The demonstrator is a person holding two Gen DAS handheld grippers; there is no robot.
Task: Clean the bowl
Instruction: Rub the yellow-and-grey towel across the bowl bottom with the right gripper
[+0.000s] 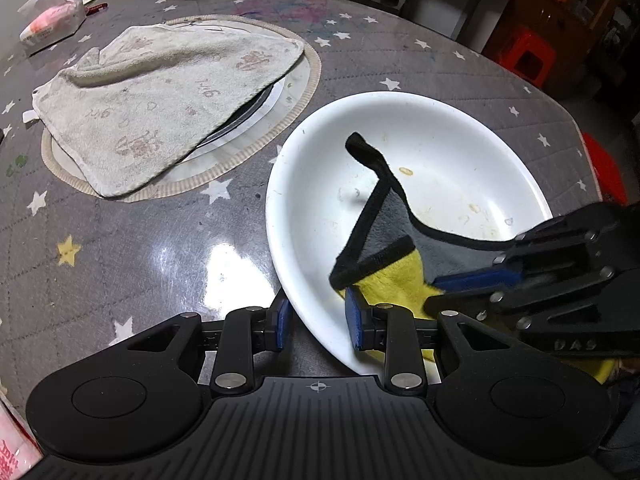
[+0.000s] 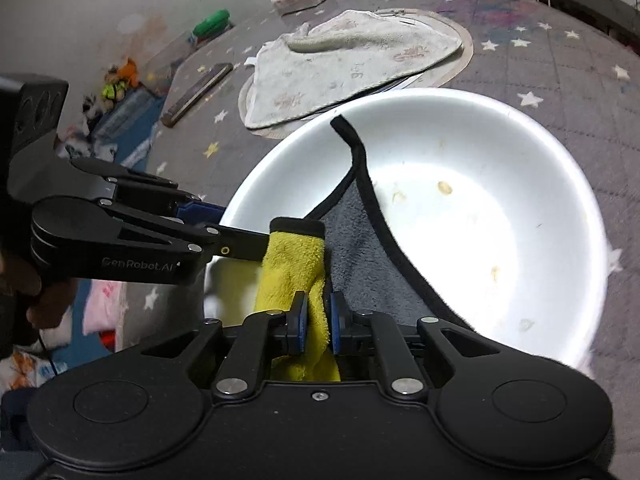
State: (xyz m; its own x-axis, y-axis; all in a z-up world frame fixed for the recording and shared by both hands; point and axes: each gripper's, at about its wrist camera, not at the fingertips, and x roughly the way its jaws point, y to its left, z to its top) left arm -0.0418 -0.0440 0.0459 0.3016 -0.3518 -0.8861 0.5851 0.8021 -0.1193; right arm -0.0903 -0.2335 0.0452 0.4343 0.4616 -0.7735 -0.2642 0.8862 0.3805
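A white bowl (image 1: 440, 152) with yellowish food spots stands on the grey star-patterned table; it also shows in the right wrist view (image 2: 500, 208). My left gripper (image 1: 318, 322) straddles the bowl's near rim, one blue pad outside and one inside, with a gap either side of the rim. My right gripper (image 2: 319, 322) is shut on a yellow and grey cloth with black trim (image 2: 292, 264), which hangs into the bowl. The cloth (image 1: 400, 248) and the right gripper (image 1: 472, 280) show in the left wrist view.
A stained white towel (image 1: 160, 104) lies over a round mat (image 1: 308, 92) beyond the bowl. A tissue pack (image 1: 52, 16) sits at the far left. A phone (image 2: 198, 94) and a green object (image 2: 212, 22) lie near the table's left edge.
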